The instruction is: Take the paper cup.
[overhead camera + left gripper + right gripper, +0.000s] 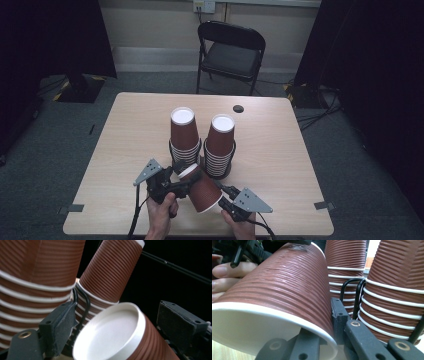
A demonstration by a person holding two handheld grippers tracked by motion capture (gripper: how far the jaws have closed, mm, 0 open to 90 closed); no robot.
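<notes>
The left gripper [176, 186] has its jaws open around the bottom end of the brown cup [202, 189], not squeezing, so hold it steady near the two cup stacks [186, 142] while the right gripper [223, 198] stays pinched shut on the cup's white rim.

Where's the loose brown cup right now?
High view: the loose cup lies tilted near the table's front edge, between both grippers, just before the two cup stacks.

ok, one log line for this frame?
right gripper: shut on cup rim | left gripper: open, around cup base | cup: tilted, off table | two stacks in holders behind
</notes>
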